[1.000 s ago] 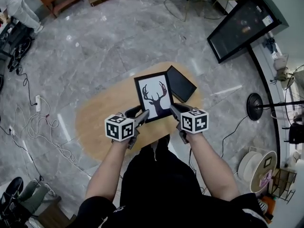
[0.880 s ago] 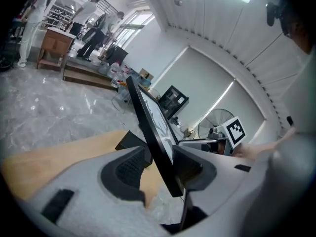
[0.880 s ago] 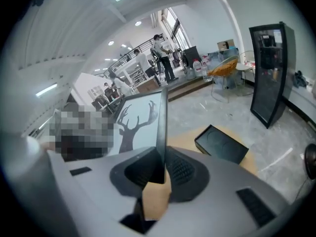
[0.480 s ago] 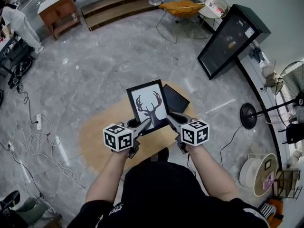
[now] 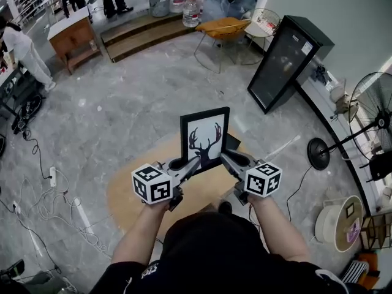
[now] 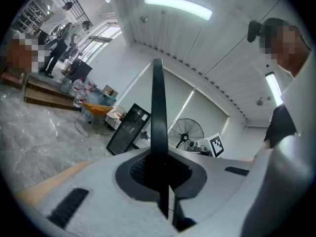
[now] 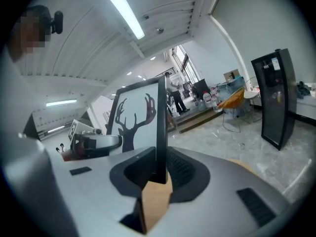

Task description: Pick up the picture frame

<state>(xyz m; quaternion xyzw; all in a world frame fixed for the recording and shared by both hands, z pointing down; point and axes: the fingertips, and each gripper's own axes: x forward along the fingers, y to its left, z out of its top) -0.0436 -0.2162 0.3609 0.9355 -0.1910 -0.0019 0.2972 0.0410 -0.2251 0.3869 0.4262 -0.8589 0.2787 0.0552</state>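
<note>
We hold the picture frame (image 5: 205, 141) upright in the air between our two grippers. The left gripper (image 5: 185, 165) is clenched on its lower left edge, and the right gripper (image 5: 228, 158) grasps its lower right edge. We judge it light and stiff, but likely glass-fronted and smooth-rimmed, so thin edge holds could slip. Opposite edges, taken low, suit it. Below the fingers lies an oval wooden table (image 5: 131, 195) on a grey marble floor (image 5: 122, 97). Beyond them stand a black cabinet (image 5: 285, 60) and a fan (image 5: 367, 103).
</note>
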